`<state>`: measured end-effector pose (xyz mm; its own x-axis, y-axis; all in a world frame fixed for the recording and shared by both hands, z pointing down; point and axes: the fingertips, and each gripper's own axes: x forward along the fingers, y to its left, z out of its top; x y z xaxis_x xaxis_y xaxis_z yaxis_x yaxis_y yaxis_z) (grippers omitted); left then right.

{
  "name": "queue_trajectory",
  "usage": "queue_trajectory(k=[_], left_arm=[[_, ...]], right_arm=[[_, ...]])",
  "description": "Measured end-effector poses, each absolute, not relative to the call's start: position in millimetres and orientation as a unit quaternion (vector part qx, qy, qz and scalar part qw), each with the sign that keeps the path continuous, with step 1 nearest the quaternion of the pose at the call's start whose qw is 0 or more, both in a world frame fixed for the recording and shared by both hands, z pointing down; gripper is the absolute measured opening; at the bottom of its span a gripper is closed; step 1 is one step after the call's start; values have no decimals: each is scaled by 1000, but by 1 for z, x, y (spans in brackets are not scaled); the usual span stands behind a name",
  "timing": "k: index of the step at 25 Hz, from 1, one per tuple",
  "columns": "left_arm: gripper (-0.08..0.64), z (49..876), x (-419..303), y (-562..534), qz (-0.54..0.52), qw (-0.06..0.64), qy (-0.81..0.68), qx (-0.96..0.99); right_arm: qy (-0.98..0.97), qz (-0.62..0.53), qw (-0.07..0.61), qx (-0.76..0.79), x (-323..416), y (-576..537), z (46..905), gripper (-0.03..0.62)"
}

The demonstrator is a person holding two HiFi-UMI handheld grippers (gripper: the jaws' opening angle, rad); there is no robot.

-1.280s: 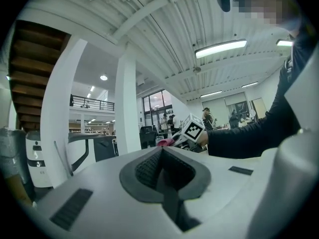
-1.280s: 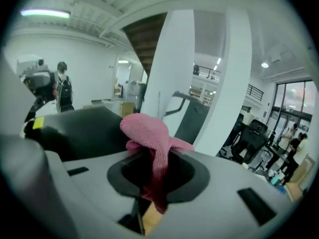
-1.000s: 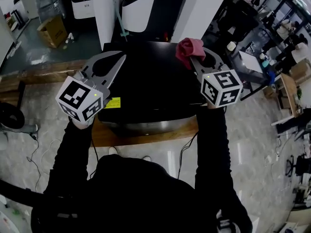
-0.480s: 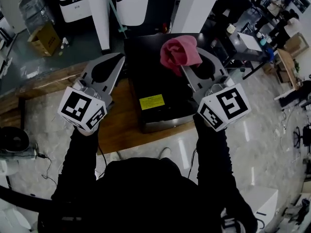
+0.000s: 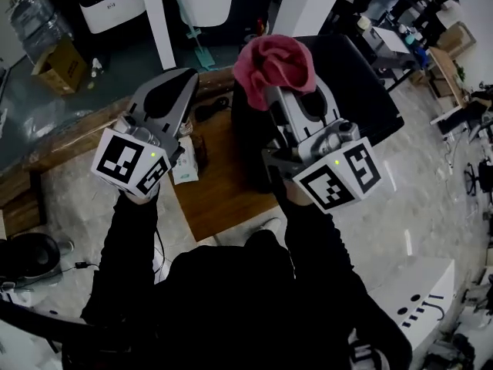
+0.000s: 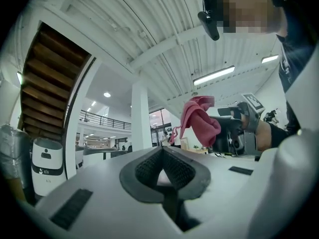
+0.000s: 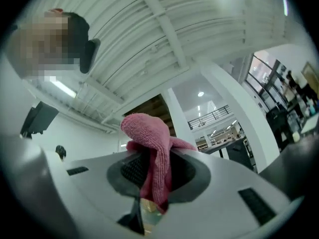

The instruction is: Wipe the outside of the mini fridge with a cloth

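In the head view the black mini fridge [image 5: 362, 91] stands on a low wooden platform [image 5: 223, 187], partly hidden behind my right gripper. My right gripper [image 5: 271, 91] is held up above the fridge's left part, shut on a bunched pink cloth [image 5: 273, 62]. In the right gripper view the cloth [image 7: 155, 153] hangs pinched between the pads, and the gripper [image 7: 149, 176] points up at the ceiling. My left gripper [image 5: 185, 79] is raised over the platform left of the fridge, shut and empty. The left gripper view shows its pads [image 6: 174, 169] meeting, with the cloth [image 6: 199, 118] to its right.
A cardboard box [image 5: 60, 58] and white machines [image 5: 108, 2] stand at the back left by a white pillar [image 5: 158, 18]. A small pale carton [image 5: 185, 168] lies on the platform. Desks [image 5: 408, 41] fill the right side. A white cabinet [image 5: 420, 299] is at the lower right.
Both grippers have risen and tilted upward, the cloth coming closer to the head camera. The view has swung, so the fridge now lies further right, behind the right gripper.
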<state>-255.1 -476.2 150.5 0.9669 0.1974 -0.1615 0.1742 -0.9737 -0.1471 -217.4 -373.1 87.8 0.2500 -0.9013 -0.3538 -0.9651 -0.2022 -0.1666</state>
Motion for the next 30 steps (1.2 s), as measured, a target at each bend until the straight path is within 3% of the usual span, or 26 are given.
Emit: queue_trajectory(k=[10,20,30], left_arm=[[2,208,-242,-539,84,74,-37,-993],[2,278,-184,-534,31,75,-102,-991],[2,326,-126,-534,-3,69,-121,-990]], right_arm=[[497,-23,380,-780,-174,-454,236,84],[404,-51,584,-702,-83,-466,323,83],[322,-131,649,-677,-37,-471,391,84]])
